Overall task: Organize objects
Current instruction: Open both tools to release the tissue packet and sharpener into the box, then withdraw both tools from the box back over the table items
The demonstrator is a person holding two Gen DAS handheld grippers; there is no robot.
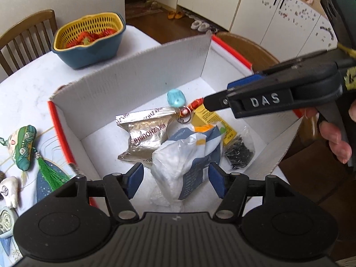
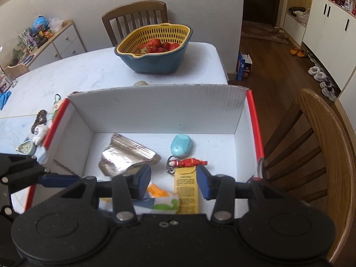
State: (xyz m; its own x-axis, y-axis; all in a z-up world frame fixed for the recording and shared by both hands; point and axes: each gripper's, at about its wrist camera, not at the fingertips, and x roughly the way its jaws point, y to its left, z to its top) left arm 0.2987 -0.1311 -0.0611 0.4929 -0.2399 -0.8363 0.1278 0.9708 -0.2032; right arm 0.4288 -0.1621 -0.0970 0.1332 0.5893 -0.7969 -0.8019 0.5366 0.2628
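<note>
box: one white cardboard box [image 2: 155, 111] with red edges on the counter [image 2: 89, 71], flap up at the far side.
in box, counted: one silver foil pouch [image 1: 146, 133], one light-blue oval case [image 2: 181, 145], one red figure keychain [image 2: 189, 162], one yellow printed card [image 2: 186, 191], one white-and-blue plastic bag [image 1: 184, 162], one clear bag of small black bits [image 1: 239, 153].
left tongs [image 1: 175, 181]: I see them spread open, empty, hanging over the near end of the box; the plastic bag lies right between the two blue pads, below them, no contact that I can make out.
right tongs [image 2: 173, 181]: open too, holding nothing; yellow card sits under the gap, keychain just past the tips, foil pouch beyond the left pad.
outside box, left: one green tasselled charm [image 1: 23, 149], one white tooth-shaped charm [image 1: 10, 191], plus other trinkets I can't count.
far counter: one yellow strainer in a blue bowl [image 2: 155, 49] holding strawberries [image 2: 158, 45], well apart from the box.
chairs: two wooden, one behind the bowl [image 2: 135, 15], one at right [image 2: 311, 146].
</note>
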